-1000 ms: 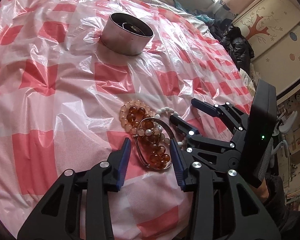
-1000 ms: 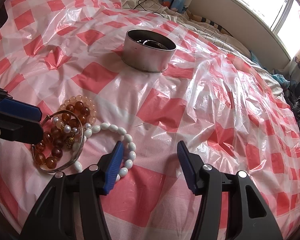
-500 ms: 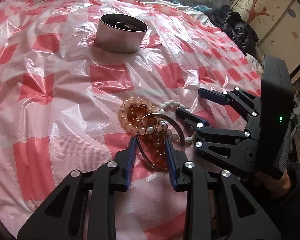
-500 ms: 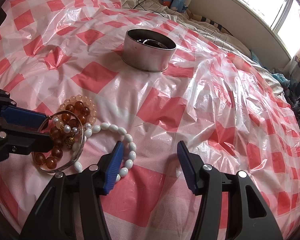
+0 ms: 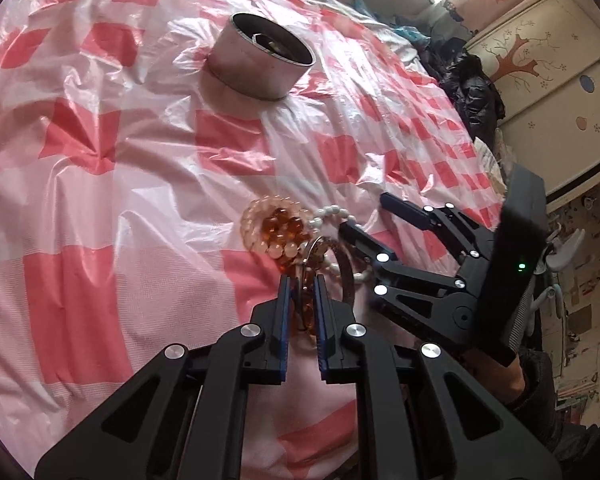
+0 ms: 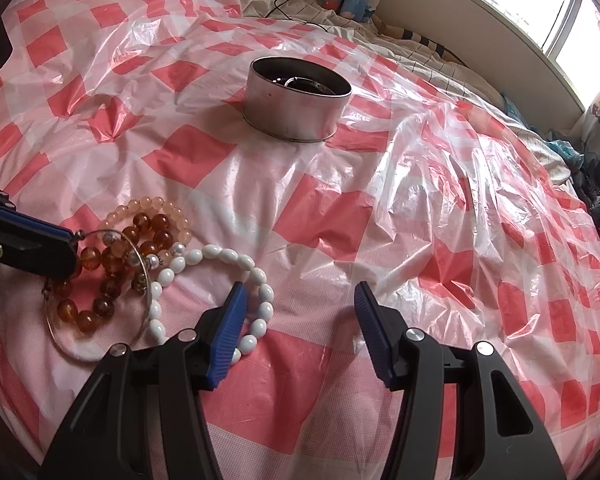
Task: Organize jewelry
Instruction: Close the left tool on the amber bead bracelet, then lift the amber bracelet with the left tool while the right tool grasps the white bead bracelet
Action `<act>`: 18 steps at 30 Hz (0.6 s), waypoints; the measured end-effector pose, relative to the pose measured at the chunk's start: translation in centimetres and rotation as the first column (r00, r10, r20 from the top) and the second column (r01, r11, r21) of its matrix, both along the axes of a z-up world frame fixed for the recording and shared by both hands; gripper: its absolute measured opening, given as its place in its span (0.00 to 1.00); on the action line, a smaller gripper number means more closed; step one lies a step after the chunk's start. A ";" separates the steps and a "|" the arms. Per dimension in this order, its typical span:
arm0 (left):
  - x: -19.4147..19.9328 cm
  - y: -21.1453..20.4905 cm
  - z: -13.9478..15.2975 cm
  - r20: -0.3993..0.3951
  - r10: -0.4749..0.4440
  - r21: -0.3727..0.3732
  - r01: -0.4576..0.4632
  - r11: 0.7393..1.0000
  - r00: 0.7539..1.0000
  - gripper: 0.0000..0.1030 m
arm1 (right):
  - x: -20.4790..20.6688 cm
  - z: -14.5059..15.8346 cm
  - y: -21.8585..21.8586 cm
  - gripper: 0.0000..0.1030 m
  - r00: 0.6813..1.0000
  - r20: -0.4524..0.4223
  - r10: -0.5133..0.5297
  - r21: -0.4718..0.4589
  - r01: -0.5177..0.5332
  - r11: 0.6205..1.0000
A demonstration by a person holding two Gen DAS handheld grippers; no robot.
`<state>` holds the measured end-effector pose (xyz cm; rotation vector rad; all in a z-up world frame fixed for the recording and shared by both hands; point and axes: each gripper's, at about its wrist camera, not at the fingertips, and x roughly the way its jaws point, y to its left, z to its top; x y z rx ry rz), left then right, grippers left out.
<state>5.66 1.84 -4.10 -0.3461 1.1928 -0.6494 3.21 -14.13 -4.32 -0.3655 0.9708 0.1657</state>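
Inside, the round metal tin (image 6: 298, 110) holds dark, indistinct jewelry (image 6: 300, 82).

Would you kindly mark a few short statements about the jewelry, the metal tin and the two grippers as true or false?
1. The left gripper has its jaws nearly together around the thin metal bangle. True; they have just been closing on it.
2. The right gripper is clamped on the white bead bracelet. False: its jaws stand open, with only one finger over the bracelet.
3. The round metal tin lies tipped on its side. False: it stands upright on the red-checked plastic sheet, apart from the jewelry.
4. The amber bead bracelet lies in the pile beside the white one. True.
5. The tin is empty. False: something dark and ring-shaped shows inside.
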 end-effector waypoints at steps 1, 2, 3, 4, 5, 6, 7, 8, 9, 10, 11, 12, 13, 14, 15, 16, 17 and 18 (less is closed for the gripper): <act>0.1 0.2 -0.2 -0.008 0.009 -0.003 -0.009 1.000 1.000 0.10 | 0.0 0.0 0.0 0.53 1.000 0.000 0.001 -0.001 -0.001 1.000; 0.1 0.2 -0.2 -0.008 0.011 -0.005 -0.011 1.000 1.000 0.10 | 0.1 0.2 0.0 0.53 1.000 0.000 0.000 0.000 0.000 1.000; 0.1 0.3 0.0 0.000 0.012 -0.016 -0.012 1.000 1.000 0.10 | 0.1 0.2 0.0 0.53 1.000 -0.001 0.000 0.001 0.000 1.000; 0.2 0.4 0.1 -0.005 0.012 -0.044 -0.012 0.999 1.000 0.10 | 0.1 0.2 0.0 0.53 1.000 -0.001 0.000 0.001 0.000 1.000; 0.2 0.5 0.2 -0.011 0.011 -0.067 -0.012 0.998 1.000 0.10 | 0.1 0.2 0.0 0.53 1.000 -0.001 0.000 0.001 0.000 1.000; 0.3 0.6 0.3 -0.013 0.011 -0.082 -0.012 0.997 1.000 0.10 | 0.1 0.2 0.0 0.53 1.000 0.000 0.000 0.000 0.000 1.000; 0.3 0.7 0.2 -0.020 0.011 -0.095 -0.013 0.995 1.000 0.10 | 0.1 0.2 0.0 0.53 1.000 0.000 0.000 0.000 0.000 1.000; 0.4 0.8 0.1 -0.028 0.013 -0.101 -0.016 0.995 1.000 0.10 | 0.1 0.2 0.0 0.53 1.000 0.000 0.000 0.000 0.000 1.000; 0.5 0.9 0.0 -0.034 0.014 -0.098 -0.018 0.995 0.999 0.10 | 0.1 0.2 0.0 0.53 1.000 0.000 0.000 0.000 0.000 1.000; 0.5 0.8 -0.2 -0.038 0.015 -0.079 -0.018 0.997 0.999 0.10 | 0.1 0.2 0.0 0.53 1.000 0.000 0.000 0.000 0.000 1.000; 0.6 0.9 -0.4 -0.047 0.011 -0.067 -0.015 0.998 0.999 0.10 | 0.1 0.2 0.0 0.53 1.000 0.000 0.000 0.000 0.000 1.000; 0.7 0.8 -0.7 -0.068 0.005 -0.064 -0.009 0.998 0.998 0.10 | 0.1 0.2 0.0 0.53 1.000 0.000 0.000 0.000 0.000 1.000; 0.9 0.7 -1.1 -0.088 0.009 -0.060 -0.015 0.998 0.996 0.11 | 0.1 0.2 0.0 0.53 1.000 0.000 0.000 0.000 0.000 1.000; 1.0 0.7 -1.4 -0.099 0.014 -0.060 -0.020 0.998 0.995 0.12 | 0.1 0.2 0.0 0.53 1.000 -0.001 0.000 0.000 0.000 1.000; 1.1 0.6 -1.6 -0.107 0.014 -0.069 -0.022 0.997 0.994 0.12 | 0.1 0.2 0.0 0.53 1.000 0.000 0.000 0.000 0.000 1.000; 1.3 0.6 -1.6 -0.110 0.021 -0.081 -0.030 0.996 0.994 0.14 | 0.1 0.2 0.0 0.53 1.000 0.000 0.001 -0.001 -0.001 1.000; 1.4 0.6 -1.7 -0.112 0.029 -0.087 -0.039 0.995 0.993 0.16 | 0.1 0.2 0.0 0.53 1.000 0.000 0.001 0.000 -0.001 1.000; 1.5 0.7 -1.7 -0.111 0.041 -0.095 -0.052 0.994 0.993 0.17 | 0.1 0.2 0.0 0.53 1.000 -0.001 0.000 0.000 0.000 1.000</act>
